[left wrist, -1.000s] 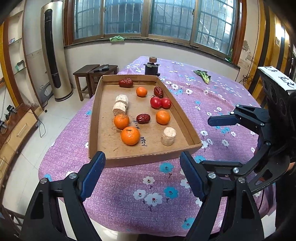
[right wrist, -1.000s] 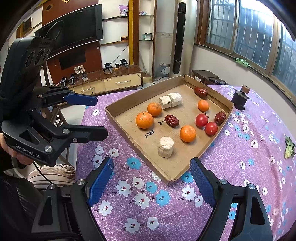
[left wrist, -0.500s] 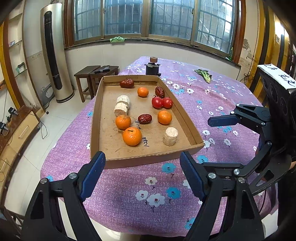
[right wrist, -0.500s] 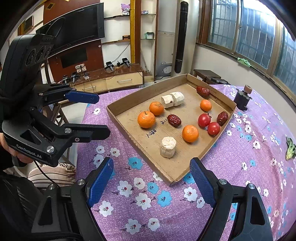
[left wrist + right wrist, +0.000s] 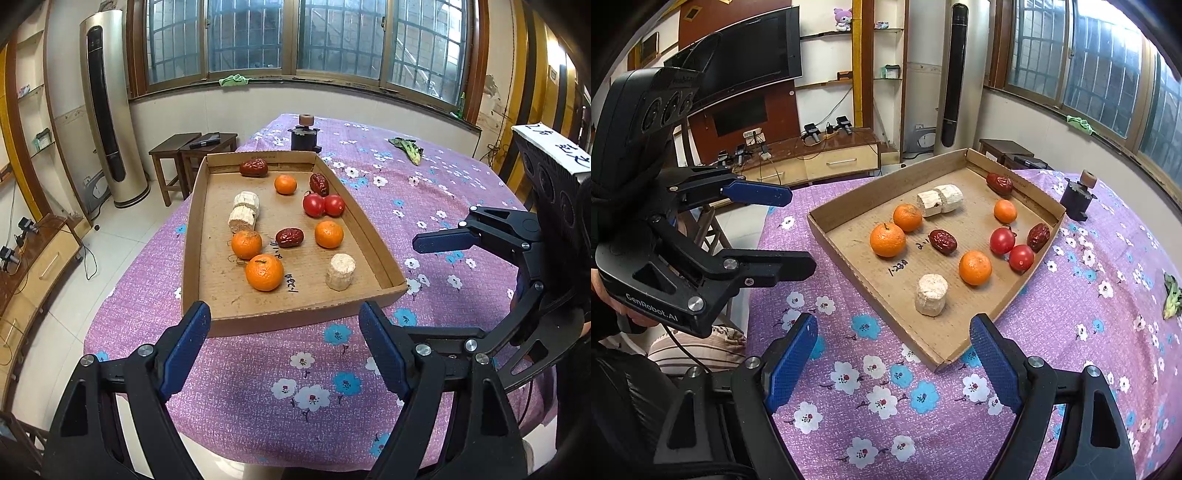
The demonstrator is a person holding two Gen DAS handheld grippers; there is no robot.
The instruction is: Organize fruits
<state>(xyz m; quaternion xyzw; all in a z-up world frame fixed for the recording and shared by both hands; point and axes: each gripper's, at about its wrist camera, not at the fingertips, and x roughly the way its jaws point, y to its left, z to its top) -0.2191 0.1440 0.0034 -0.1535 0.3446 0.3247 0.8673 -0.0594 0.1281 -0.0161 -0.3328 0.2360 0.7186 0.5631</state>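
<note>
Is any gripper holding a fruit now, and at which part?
Nothing is held. The left gripper and right gripper are open and empty, short of the cardboard tray.

Purple floral cloth; brown tray w/ orange, red, beige fruit; black tongs, blue pads.

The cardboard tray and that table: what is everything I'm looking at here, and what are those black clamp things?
cardboard tray: one, brown, on the table.
oranges: four, orange, spread through the tray.
tomatoes: two, red, touching, by the tray's right wall.
red dates: three, dark red, one mid-tray, two at the far end.
pale cylinders: three, off-white, two touching, one near.
tablecloth: one, purple, floral.
leafy scrap: one, green, far right.
left tool: open, empty.
right tool: open, empty.
</note>
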